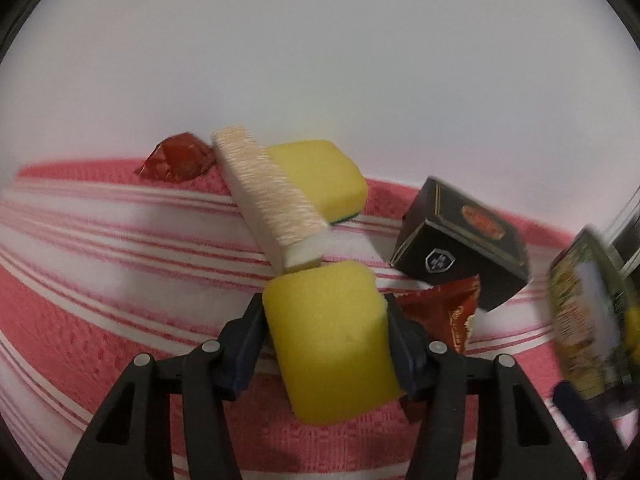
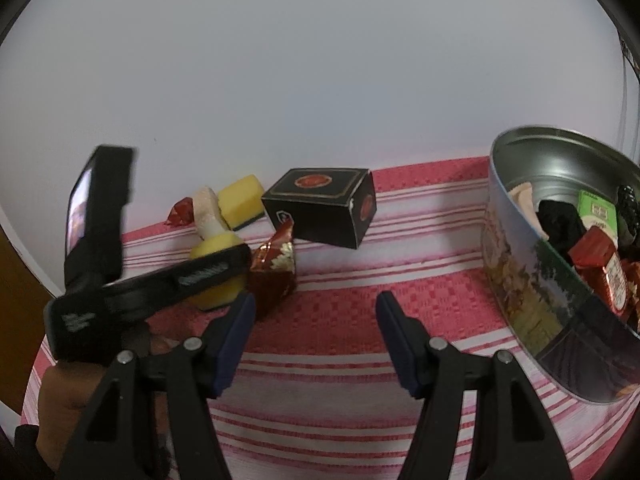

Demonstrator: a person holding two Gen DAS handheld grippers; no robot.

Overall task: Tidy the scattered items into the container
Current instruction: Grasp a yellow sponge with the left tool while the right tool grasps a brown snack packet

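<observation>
No legible words or numbers anywhere.
Black box (image 1: 460, 248) — white shield emblem on end face, red oval badge with gold lettering on top, too small to read; right wrist view shows same box (image 2: 324, 208) with red round mark on end.
Red wrapper (image 1: 444, 316) — gold script, unreadable.
Green-and-white packet (image 2: 598, 212) inside tin (image 2: 520, 280) — print blurred.
Red sachet (image 2: 612, 276) in tin — white label, illegible.
Left tool (image 2: 152, 280) — pale marking on side, smeared by blur.
</observation>
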